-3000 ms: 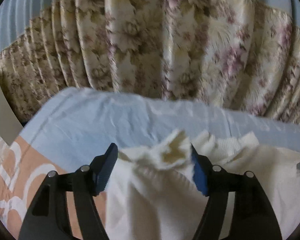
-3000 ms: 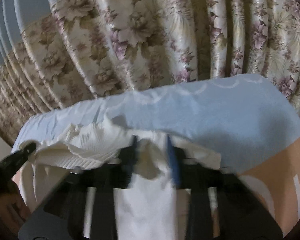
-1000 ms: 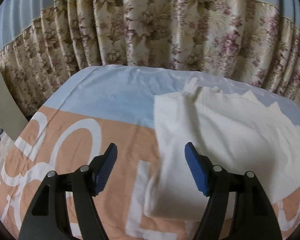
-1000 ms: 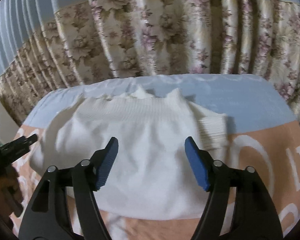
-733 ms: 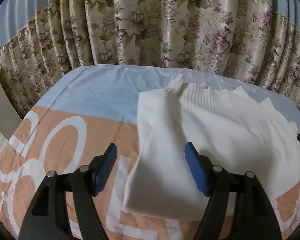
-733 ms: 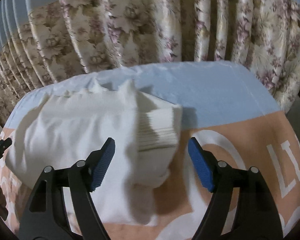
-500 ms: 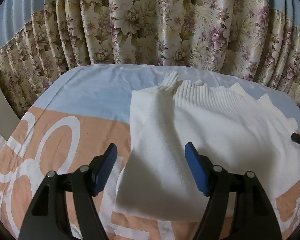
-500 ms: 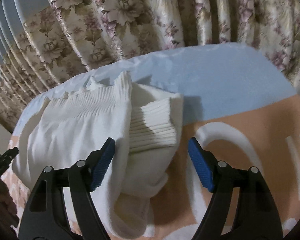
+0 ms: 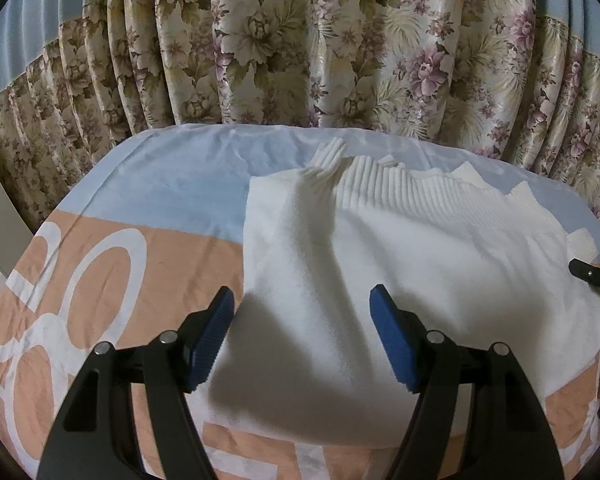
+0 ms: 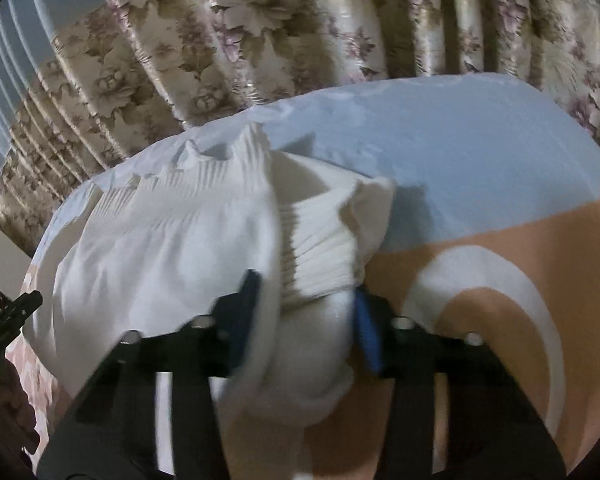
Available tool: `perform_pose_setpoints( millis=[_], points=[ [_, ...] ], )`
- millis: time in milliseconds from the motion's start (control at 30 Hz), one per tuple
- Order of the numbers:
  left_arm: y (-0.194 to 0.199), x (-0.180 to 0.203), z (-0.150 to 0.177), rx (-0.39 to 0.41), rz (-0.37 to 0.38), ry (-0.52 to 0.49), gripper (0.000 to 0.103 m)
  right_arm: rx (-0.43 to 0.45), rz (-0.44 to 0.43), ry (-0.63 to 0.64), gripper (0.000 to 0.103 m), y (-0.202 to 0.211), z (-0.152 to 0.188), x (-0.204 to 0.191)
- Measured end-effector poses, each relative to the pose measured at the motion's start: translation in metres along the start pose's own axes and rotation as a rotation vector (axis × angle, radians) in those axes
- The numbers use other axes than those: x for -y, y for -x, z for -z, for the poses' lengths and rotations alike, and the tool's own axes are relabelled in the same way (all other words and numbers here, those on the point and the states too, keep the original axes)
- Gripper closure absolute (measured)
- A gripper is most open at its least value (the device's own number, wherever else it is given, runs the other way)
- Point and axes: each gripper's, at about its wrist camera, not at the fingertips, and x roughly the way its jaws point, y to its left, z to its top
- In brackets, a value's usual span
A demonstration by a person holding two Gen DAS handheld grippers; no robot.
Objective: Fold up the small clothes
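Now the right gripper (image 10: 306,312), low in the middle of the right wrist view, is closing, and the thick side fold of the white sweater (image 10: 172,248) is caught between its blue pads (image 10: 366,332). A second ago these jaws were wide and nothing was between them. So the next fold is likely being started from that side. The left gripper (image 9: 302,328), low in the left wrist view, is kept wide open as before, and nothing is held by it; the sweater's near edge is only seen between its pads. Behind the grippers, one sweater is counted, laid flat on one bed cover (image 9: 100,264) of orange, white and blue. Two grippers are counted. Farthest back, along the top, one flowered curtain (image 9: 300,48) is hung.
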Motion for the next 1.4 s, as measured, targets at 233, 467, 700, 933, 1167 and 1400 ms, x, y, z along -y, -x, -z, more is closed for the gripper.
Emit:
perform_pose_setpoints(
  millis=[233,467,700,933,1167,1400],
  points=[
    [0.001,0.001,-0.002,-0.001,0.006,0.008,0.031,0.034,0.038,0.012,0.084,0.008,-0.002,-0.007],
    [0.015,0.042,-0.003,-0.002,0.114,-0.021,0.030,0.094,0.063,0.002,0.084,0.038,-0.009,-0.005],
    [0.001,0.102,0.024,-0.050,0.110,-0.128,0.030,0.102,0.059,0.009,0.084,0.042,-0.014,-0.013],
    [-0.013,0.111,0.025,-0.094,0.113,-0.091,0.028,0.129,0.022,-0.031,0.084,0.053,-0.019,-0.011],
    [-0.004,0.143,0.023,-0.098,0.188,-0.086,0.028,0.188,0.113,-0.093,0.085,0.081,-0.033,0.018],
    [-0.008,0.147,0.026,-0.100,0.188,-0.061,0.027,0.225,0.136,-0.028,0.085,0.120,-0.048,0.016]
  ],
)
